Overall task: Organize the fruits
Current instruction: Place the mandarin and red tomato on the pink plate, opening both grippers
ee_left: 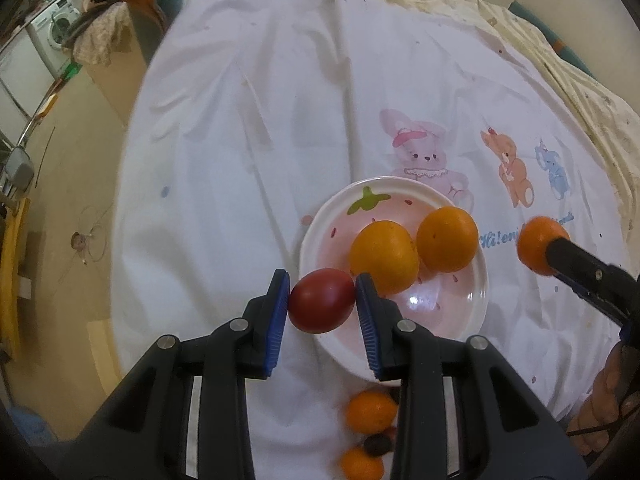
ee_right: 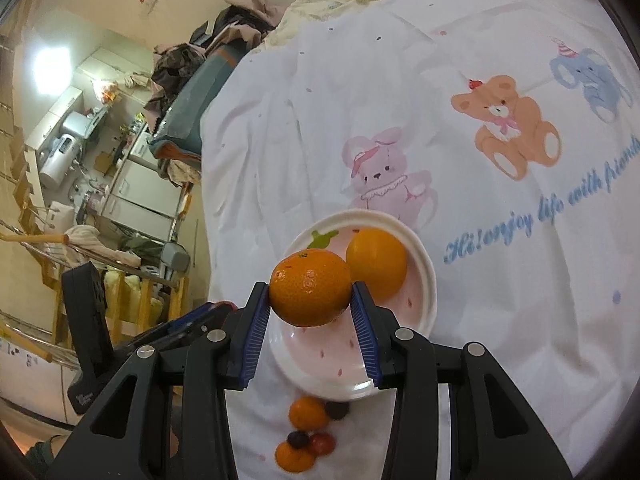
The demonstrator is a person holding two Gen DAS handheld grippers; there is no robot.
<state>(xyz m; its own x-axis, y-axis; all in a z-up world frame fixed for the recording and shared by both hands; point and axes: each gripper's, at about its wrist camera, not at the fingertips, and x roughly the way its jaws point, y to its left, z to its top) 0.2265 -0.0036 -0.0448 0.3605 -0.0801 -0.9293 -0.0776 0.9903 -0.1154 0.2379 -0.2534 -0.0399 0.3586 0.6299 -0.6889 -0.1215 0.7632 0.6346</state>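
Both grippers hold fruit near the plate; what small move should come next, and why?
Probably lower the left gripper and release its red plum-like fruit onto the pink strawberry-print plate. It already hangs over the plate's near rim, where bare space remains beside the two oranges. The right gripper grips another orange.

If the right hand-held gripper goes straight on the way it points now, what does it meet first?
Probably the pink-and-white plate. The right hand-held gripper holds a mandarin above it, and an orange lies just beyond. Depth is unclear, so the orange may come first.
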